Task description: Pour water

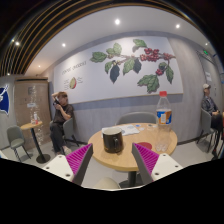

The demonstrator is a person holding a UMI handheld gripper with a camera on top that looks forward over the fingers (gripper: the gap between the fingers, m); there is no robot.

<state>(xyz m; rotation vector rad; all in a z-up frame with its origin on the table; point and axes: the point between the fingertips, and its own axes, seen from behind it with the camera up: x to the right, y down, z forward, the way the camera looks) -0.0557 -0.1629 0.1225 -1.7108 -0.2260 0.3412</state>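
1. Two fingers of the gripper [113,160] stand spread apart, nothing pinched between them; each is a pale, flat-sided prong with a matte magenta pad [81,158] on its inner face
2. Just ahead of the fingers, in the gap between them, sits a round table [142,144] with a smooth, light wooden top and a dark central post
3. On that top, nearer the left finger, stands a short black cup [112,140], squat and cylindrical with a dull finish; it rests on the wood, untouched by either pad
4. Farther right on the same top stands a clear plastic water bottle [164,107], tall and slim, with a blue cap and a white label; it is upright and well clear of the fingers
5. Some flat white sheets of paper [129,129] lie between cup and bottle
6. Beyond the table, a pale wall bears a large mural [135,65] of green leaves and dark red berries
7. To the left, a person [61,118] in dark clothing sits by a small high table [35,126]; another person [208,106] stands at the far right
8. Overhead, a curved ceiling [70,25] carries dark slats and small round lights
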